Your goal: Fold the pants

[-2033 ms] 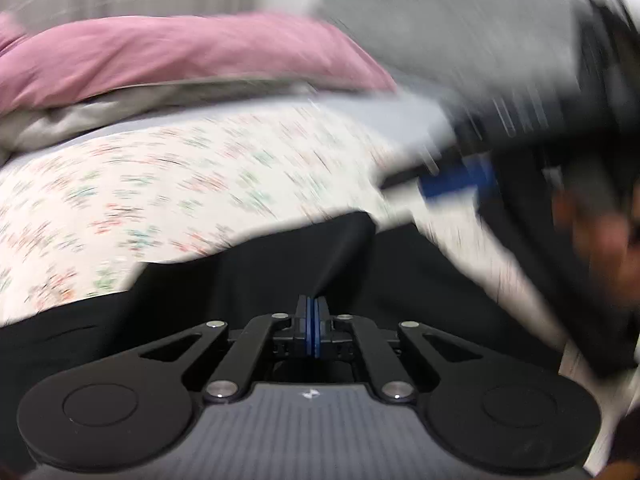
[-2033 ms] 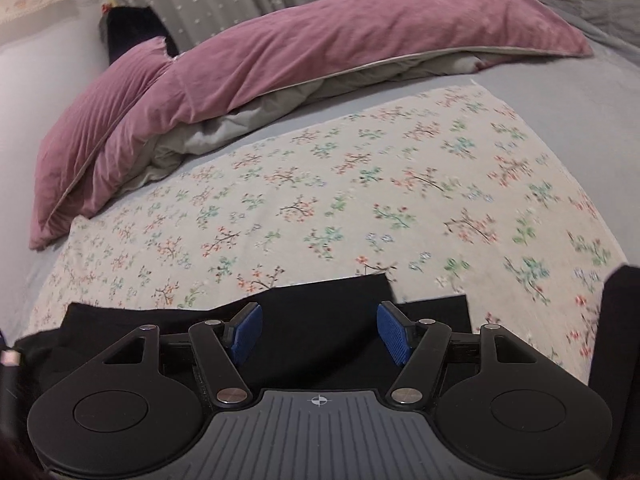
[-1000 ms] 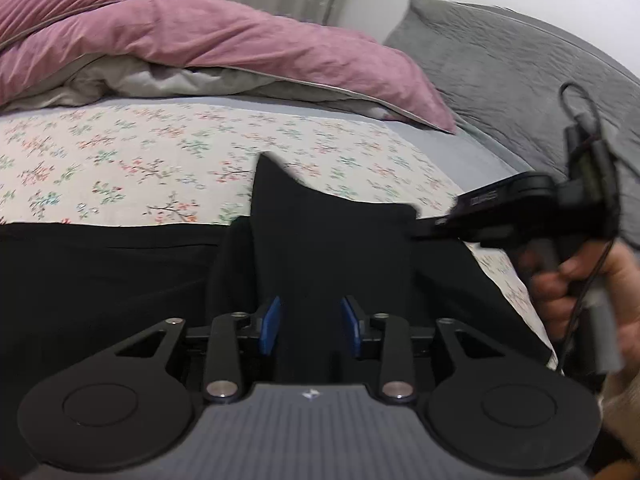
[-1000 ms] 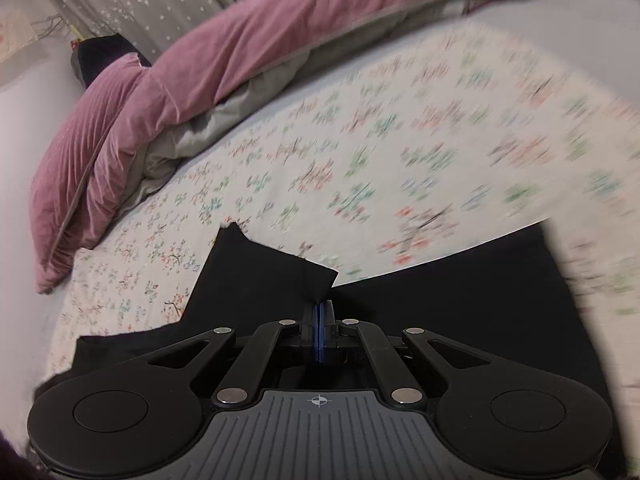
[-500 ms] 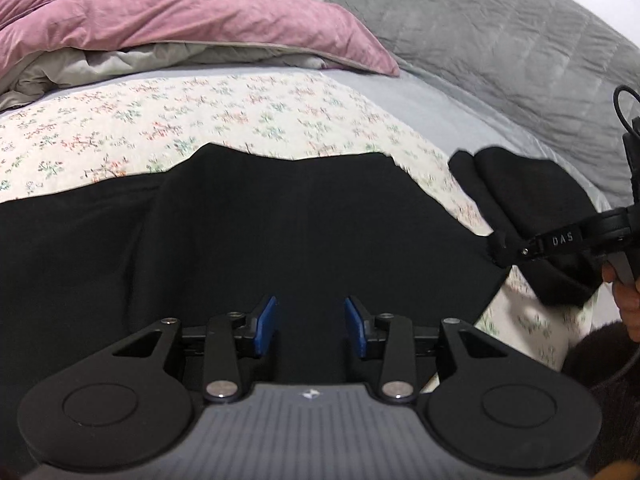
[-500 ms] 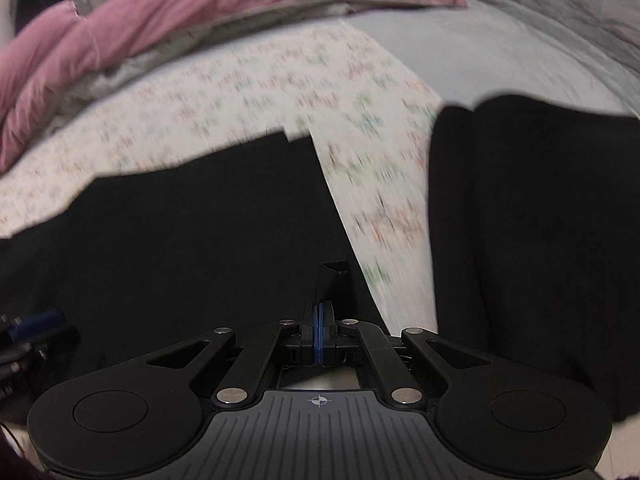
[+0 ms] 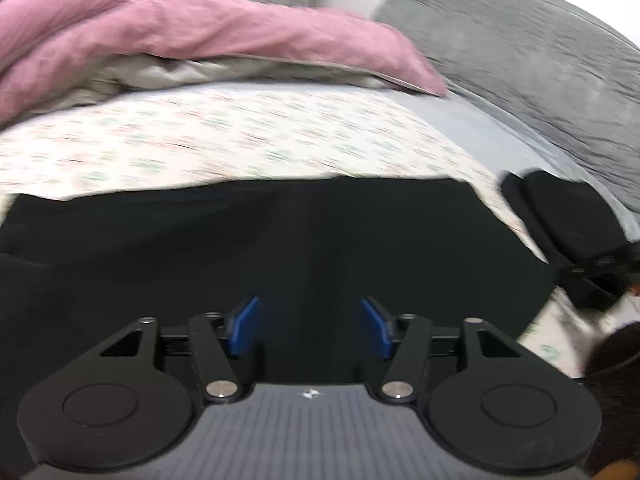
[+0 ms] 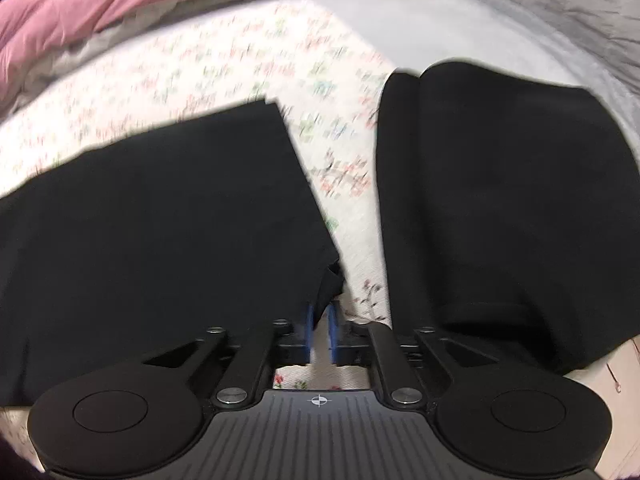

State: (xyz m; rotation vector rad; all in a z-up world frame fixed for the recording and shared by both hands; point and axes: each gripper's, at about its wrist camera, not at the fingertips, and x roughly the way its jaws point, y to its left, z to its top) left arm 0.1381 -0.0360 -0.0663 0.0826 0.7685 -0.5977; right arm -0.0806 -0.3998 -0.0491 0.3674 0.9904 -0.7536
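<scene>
Black pants (image 7: 280, 240) lie folded flat on the floral sheet (image 7: 224, 136). My left gripper (image 7: 308, 330) is open just above them, blue pads wide apart, holding nothing. In the right wrist view the same pants (image 8: 160, 216) fill the left half. My right gripper (image 8: 319, 334) sits at their near right corner, its blue pads slightly parted with the black corner of cloth between them. I cannot tell if the pads still pinch it.
A second folded black garment (image 8: 504, 216) lies to the right on the sheet; it also shows in the left wrist view (image 7: 568, 216). A pink duvet (image 7: 200, 36) and a grey quilted cover (image 7: 540, 52) lie at the back.
My left gripper has opened wider and released the pants. My right gripper has carried the pants' edge across, laid it flat, and its shut pads have parted slightly.
</scene>
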